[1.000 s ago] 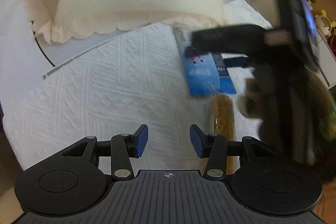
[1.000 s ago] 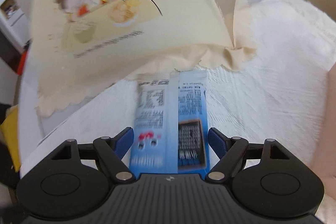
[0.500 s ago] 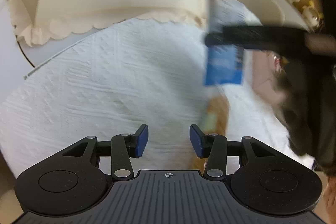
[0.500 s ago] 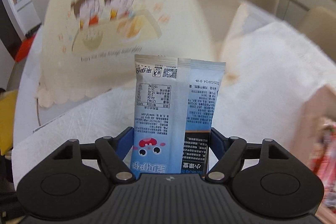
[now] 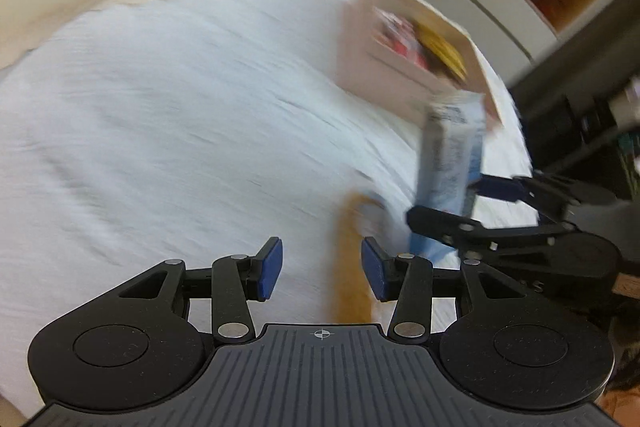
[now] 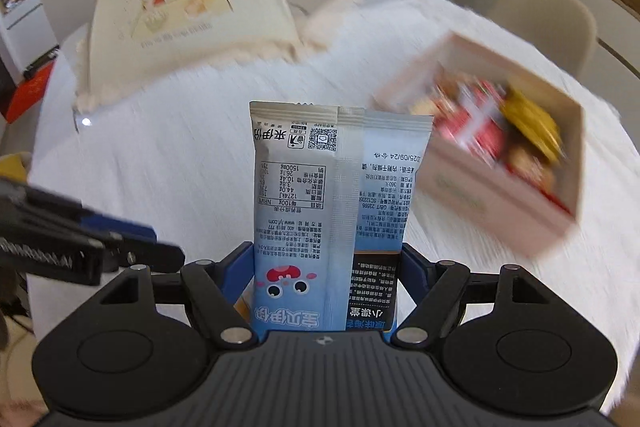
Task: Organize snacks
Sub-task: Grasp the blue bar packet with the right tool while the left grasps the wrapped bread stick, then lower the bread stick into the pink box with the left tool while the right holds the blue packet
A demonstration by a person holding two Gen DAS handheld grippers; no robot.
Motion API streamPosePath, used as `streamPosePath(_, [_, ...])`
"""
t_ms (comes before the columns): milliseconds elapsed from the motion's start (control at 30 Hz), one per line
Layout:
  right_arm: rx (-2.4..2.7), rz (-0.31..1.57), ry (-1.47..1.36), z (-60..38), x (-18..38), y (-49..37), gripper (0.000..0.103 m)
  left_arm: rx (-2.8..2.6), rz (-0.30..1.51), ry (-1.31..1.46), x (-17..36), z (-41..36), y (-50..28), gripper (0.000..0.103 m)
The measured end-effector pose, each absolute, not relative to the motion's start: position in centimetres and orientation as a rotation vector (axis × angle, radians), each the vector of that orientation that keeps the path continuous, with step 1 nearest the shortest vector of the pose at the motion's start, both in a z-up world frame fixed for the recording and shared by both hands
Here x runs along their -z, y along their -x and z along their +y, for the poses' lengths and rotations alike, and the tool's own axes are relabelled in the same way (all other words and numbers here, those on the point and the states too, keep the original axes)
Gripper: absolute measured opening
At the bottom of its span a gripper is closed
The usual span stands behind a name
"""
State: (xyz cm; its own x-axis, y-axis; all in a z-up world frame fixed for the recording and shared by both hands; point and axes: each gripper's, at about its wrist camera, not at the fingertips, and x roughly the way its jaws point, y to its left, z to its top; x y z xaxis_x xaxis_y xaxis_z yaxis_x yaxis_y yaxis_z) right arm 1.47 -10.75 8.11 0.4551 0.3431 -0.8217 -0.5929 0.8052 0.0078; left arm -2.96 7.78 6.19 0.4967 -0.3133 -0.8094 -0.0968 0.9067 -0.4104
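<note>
Blur smears most of my left wrist view, but the essentials read. My right gripper (image 6: pixel 326 267) grips a pale blue and white foil snack packet (image 6: pixel 332 211), its blue-padded fingers (image 6: pixel 234 269) pressed against both long edges; the packet stands upright in the centre of the right wrist frame, printed back facing the lens, a small cartoon face near its lower end. In the left wrist view the same packet (image 5: pixel 450 179) shows at right of centre, clamped in the right gripper (image 5: pixel 468 205), which reaches in from the right edge. My left gripper (image 5: pixel 322 269) holds nothing, its blue pads (image 5: pixel 270 269) set wide apart across the bottom of the frame, and a long orange-brown wrapped snack bar (image 5: pixel 352 267) lies on the white textured tablecloth (image 5: pixel 180 131) in line with the gap between them, nearer the right pad; blur keeps me from telling whether anything touches it. A pale pink rectangular cardboard box (image 6: pixel 492 163) filled with red and yellow wrapped snacks sits on the cloth at the right of the right wrist frame, near the packet's top corner, and appears in the upper right of the left view (image 5: pixel 404 67). A cream fabric food-cover tent with a cartoon of two children (image 6: pixel 188 7) fills the upper left. Beige chairs (image 6: pixel 540 15) stand behind the table.
</note>
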Motion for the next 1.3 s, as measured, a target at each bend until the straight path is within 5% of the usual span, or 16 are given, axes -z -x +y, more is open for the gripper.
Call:
streamPosePath(133, [-0.553, 1.035, 0.205, -13.3, -6.9, -1.2, 0.076, 0.174, 1.101, 0.304, -5.8, 3.8, 2.5, 0.044])
streamPosePath(233, [-0.48, 1.081, 0.2, -14.9, -6.0, -0.5, 0.076, 0.164, 1.118, 0.237, -5.0, 2.2, 2.1, 0.049])
streamPosePath(300, [-0.451, 1.101, 0.175, -15.9, -5.7, -0.2, 0.078, 0.146, 1.123, 0.205, -4.7, 1.9, 1.8, 0.04])
streamPosePath(633, [-0.533, 1.195, 0.075, -17.0, -4.1, 1.7, 0.084, 0.108, 1.138, 0.185, -4.0, 1.7, 1.6, 0.041])
streamPosePath(1300, [-0.425, 1.04, 0.193, -15.5, -2.7, 4.6, 0.09, 0.057, 1.091, 0.275, -3.2, 4.4, -0.7, 0.039])
